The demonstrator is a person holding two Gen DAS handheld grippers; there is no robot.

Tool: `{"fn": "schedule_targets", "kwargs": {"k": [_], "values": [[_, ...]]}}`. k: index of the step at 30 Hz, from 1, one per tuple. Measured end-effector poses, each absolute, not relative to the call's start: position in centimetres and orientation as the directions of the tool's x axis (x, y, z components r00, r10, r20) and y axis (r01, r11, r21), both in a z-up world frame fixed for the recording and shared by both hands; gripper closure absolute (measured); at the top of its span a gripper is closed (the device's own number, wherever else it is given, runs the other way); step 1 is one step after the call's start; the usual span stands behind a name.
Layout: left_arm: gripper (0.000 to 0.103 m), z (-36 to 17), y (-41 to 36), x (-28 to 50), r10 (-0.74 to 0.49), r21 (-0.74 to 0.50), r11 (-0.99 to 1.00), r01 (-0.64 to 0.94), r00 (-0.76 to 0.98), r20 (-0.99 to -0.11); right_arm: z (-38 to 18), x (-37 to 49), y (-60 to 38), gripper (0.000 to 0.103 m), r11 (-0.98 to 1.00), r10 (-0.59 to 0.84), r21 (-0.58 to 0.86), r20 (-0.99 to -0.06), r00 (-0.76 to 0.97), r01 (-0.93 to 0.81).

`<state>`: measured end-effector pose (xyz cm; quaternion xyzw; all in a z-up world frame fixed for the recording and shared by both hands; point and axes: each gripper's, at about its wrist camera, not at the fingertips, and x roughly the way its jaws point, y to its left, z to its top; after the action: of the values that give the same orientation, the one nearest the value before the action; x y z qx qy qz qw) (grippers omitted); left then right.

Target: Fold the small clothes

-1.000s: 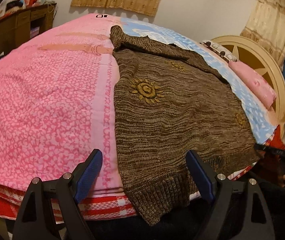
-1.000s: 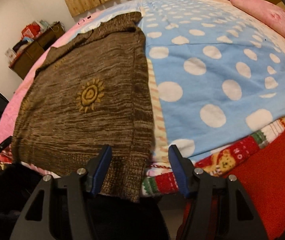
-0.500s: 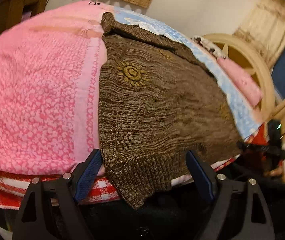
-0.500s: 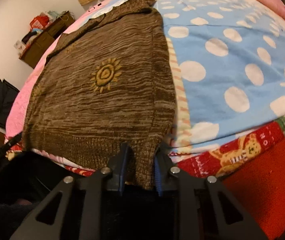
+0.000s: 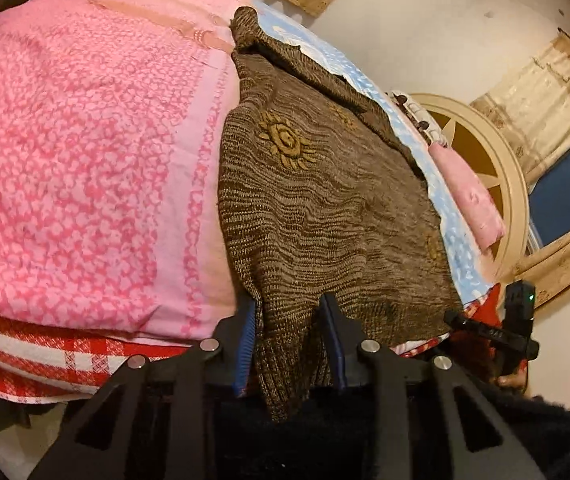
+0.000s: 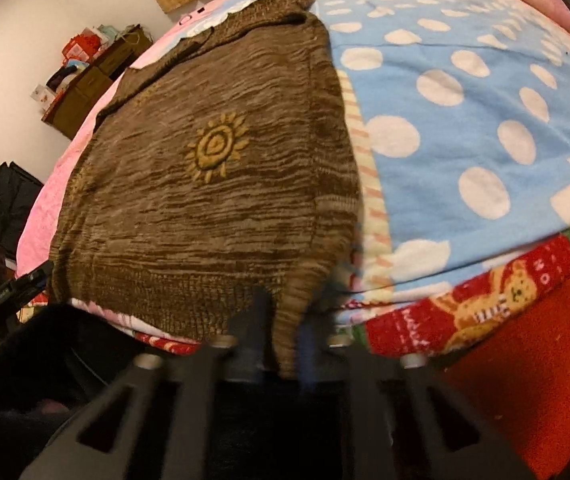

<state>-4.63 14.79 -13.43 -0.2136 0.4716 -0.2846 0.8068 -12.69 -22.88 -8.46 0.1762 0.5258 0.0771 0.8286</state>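
A brown knit sweater (image 5: 325, 208) with yellow sun motifs lies flat on the bed, its ribbed hem hanging over the near edge. It also shows in the right wrist view (image 6: 205, 184). My left gripper (image 5: 289, 320) is shut on the hem's left corner, the knit bunched between the blue pads. My right gripper (image 6: 283, 320) is shut on the hem's right corner, which is gathered into a fold between its fingers. The right gripper also shows at the far right of the left wrist view (image 5: 497, 332).
The bed has a pink patterned cover (image 5: 85, 160) on the left and a blue polka-dot cover (image 6: 465, 112) on the right. A pink pillow (image 5: 465, 192) and round headboard (image 5: 497, 152) stand at the far end. A wooden dresser (image 6: 93, 80) stands by the wall.
Both grippers were open at the hem a second ago. The right one closed on the right corner first, then the left closed on the left corner. Both cameras moved in closer.
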Motion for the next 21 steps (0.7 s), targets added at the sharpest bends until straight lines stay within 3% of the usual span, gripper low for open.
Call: {"fn": "schedule_targets", "kwargs": {"k": [2,4,10,16,21], "values": [[0.087,-13.1,14.8,-4.7,-0.64,-0.588,0.765,0.261,0.4,-0.656,-8.3,-12.7,-22.8,0.093,0.925,0.316,0.377,-0.84,0.441,0.055],[0.089,-12.5,14.9,-4.6,-0.655,-0.609,0.751,0.254,0.398,-0.642,-7.9,-12.8,-22.9,0.094,0.919,0.33,0.391,-0.828,0.452,0.046],[0.09,-8.8,13.6,-4.7,-0.676,-0.59,0.735,0.334,0.424,-0.603,-4.5,-13.5,-24.7,0.094,0.841,0.445,0.541,-0.703,0.554,0.011],[0.09,-7.0,12.3,-4.8,-0.666,-0.549,0.746,0.377,0.441,-0.602,-2.7,-13.8,-25.4,0.094,0.834,0.438,0.551,-0.666,0.604,0.003],[0.09,-5.8,12.1,-2.7,-0.682,-0.577,0.73,0.367,0.446,-0.58,-3.1,-13.5,-26.6,0.094,0.746,0.516,0.666,-0.597,0.614,0.021]]}}
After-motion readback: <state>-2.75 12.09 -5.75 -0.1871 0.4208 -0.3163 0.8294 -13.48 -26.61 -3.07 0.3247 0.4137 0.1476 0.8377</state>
